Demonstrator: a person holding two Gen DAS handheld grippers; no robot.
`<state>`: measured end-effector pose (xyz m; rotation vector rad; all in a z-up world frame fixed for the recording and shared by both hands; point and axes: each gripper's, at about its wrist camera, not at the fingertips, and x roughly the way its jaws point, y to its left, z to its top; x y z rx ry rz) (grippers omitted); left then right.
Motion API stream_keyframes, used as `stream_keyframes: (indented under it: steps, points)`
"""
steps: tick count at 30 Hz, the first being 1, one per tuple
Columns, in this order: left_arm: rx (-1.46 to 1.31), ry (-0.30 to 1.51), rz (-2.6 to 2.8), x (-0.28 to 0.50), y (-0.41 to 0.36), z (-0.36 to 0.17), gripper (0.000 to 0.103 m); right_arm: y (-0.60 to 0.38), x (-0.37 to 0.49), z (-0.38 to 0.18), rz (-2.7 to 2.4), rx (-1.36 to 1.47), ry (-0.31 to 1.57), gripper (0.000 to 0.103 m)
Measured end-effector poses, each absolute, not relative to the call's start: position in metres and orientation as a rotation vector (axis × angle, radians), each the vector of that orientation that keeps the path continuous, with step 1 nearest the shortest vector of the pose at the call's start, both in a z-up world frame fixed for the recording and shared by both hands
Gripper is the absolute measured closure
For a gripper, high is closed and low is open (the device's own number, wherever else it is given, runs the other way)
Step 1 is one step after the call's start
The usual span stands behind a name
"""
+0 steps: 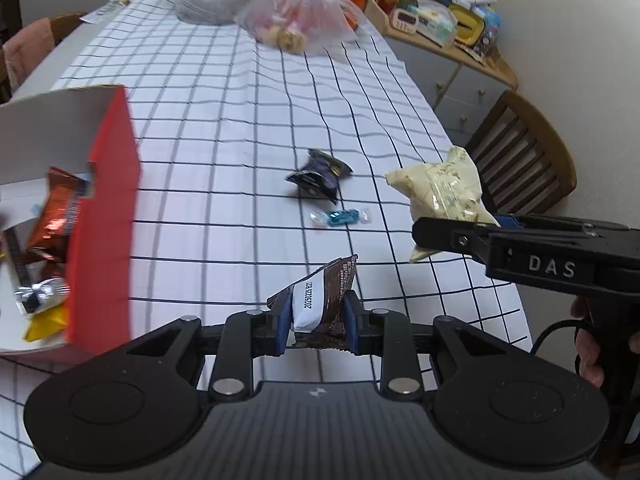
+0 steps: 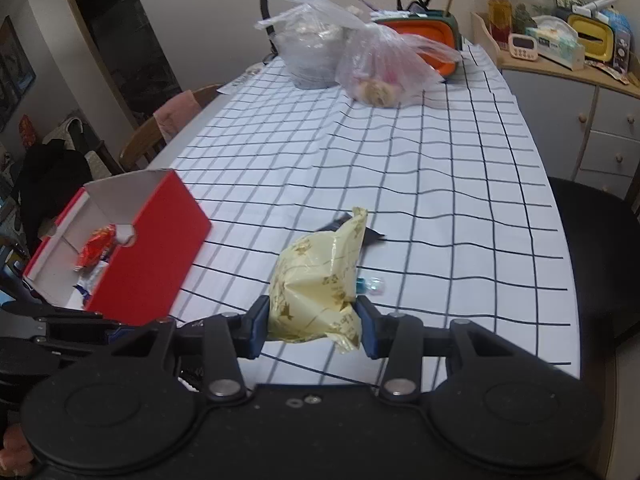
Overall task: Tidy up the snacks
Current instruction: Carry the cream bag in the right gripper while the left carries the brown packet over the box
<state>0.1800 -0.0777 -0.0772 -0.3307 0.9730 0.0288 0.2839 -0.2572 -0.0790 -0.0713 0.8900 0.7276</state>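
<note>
Since both grippers are loaded, the drop into the box should go one at a time. At the bottom centre of its own view, the left gripper (image 1: pixel 314 322) has its jaws closed on a brown wrapper (image 1: pixel 320 296); the right gripper (image 2: pixel 310 330) pinches a pale yellow packet (image 2: pixel 316 280). The red box (image 1: pixel 102 216) sits open at the left edge, so carry each snack over its rim before letting go. Farther up the checked cloth (image 1: pixel 240 120) lie a dark packet (image 1: pixel 320 176) and a blue candy (image 1: pixel 340 217).

Checked tablecloth (image 2: pixel 400 168), wooden chair (image 1: pixel 524 156), sideboard (image 2: pixel 592 120)
</note>
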Motion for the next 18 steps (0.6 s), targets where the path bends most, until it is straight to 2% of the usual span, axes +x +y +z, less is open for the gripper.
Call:
stream_keyframes:
  steps: [18]
  points:
    - [-0.375, 0.832, 0.114, 0.116, 0.032, -0.027, 0.077, -0.167, 0.220, -0.032, 0.796, -0.134, 0.777, 0.060]
